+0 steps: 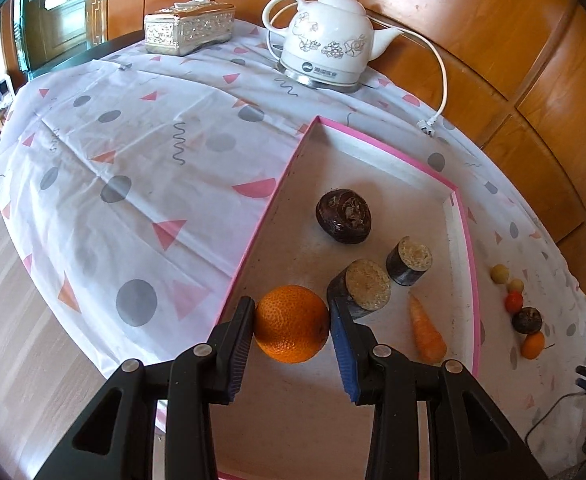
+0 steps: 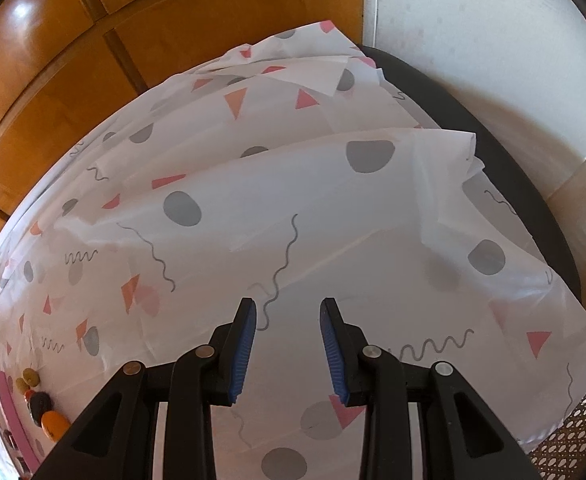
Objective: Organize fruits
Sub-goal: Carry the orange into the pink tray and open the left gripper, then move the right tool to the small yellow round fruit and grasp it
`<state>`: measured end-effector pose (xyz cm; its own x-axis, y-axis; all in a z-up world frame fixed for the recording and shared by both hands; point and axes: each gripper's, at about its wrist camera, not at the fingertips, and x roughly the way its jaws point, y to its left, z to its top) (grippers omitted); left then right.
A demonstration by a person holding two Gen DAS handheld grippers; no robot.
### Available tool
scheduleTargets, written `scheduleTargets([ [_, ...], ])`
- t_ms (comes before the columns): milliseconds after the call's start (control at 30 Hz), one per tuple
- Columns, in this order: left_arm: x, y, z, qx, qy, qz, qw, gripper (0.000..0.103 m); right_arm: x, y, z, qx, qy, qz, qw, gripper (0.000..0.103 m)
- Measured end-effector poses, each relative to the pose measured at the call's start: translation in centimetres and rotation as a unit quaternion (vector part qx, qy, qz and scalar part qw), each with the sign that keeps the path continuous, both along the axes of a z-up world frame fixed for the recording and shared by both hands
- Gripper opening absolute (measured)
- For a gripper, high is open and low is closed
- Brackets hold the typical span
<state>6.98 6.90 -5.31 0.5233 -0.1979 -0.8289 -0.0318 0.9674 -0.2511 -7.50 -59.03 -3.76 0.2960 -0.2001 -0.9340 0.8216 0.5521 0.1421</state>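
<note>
The left gripper (image 1: pixel 291 322) clamps a round orange fruit (image 1: pixel 291 323) between its blue pads, over the pink-rimmed shallow white tray (image 1: pixel 393 156). Just ahead and to its right lie two dark cut cylinders (image 1: pixel 385 284), a dark wrinkled round fruit (image 1: pixel 343 216) and a small carrot (image 1: pixel 427 330). Far ahead stands a white flowered kettle (image 1: pixel 327 46).

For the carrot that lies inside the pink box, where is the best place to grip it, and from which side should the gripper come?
Grip the carrot probably across its thick middle, coming from above, with the fingers on its two long sides. It lies flat on the floor of the pink box and tapers to a thin tip, which could slip. The box wall on its right side leaves little room for a sideways approach.
</note>
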Motion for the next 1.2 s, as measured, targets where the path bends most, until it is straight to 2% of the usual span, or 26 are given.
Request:
scheduleTargets([
  [167, -0.1, 0.3, -0.2, 0.009, -0.002, 0.015, 0.9998, 0.039, 0.2, 0.1, -0.2, -0.002, 0.008, 0.003, 1.0, 0.033],
  [433, -0.6, -0.3, 0.4, 0.031, -0.02, 0.014, 0.9992, 0.04, 0.2, 0.2, -0.3, -0.003, 0.012, 0.003, 1.0, 0.033],
  [500, -0.7, -0.4, 0.7, 0.032, -0.025, 0.013, 0.9991, 0.045, 0.2, 0.2, -0.3, -0.002, 0.011, 0.002, 1.0, 0.033],
  [667, -1.1, -0.8, 1.6, 0.03, -0.035, 0.01, 0.9989, 0.048, 0.2, 0.2, -0.2, -0.003, 0.009, 0.004, 1.0, 0.033],
  [900, -1.8, -1.2, 2.2, 0.031, -0.04, 0.011, 0.9987, 0.057, 0.2, 0.4, 0.2, -0.004, -0.003, 0.01, 1.0, 0.033],
  [967, -2.1, -1.4, 2.5, 0.035, -0.048, 0.01, 0.9982, 0.061, 0.8, 1.0, 0.8, -0.012, -0.022, 0.036, 0.999, 0.033],
  [1033, -2.3, -1.6, 2.9, 0.04, -0.06, 0.007, 0.9974, 0.065, 2.1, 2.7, 1.4, -0.024, -0.036, 0.091, 0.995, 0.036],
  [1200, -2.7, -1.9, 3.6, 0.045, -0.085, -0.003, 0.9954, 0.078, 5.1, 7.8, 1.6, -0.023, -0.042, 0.222, 0.974, 0.037],
])
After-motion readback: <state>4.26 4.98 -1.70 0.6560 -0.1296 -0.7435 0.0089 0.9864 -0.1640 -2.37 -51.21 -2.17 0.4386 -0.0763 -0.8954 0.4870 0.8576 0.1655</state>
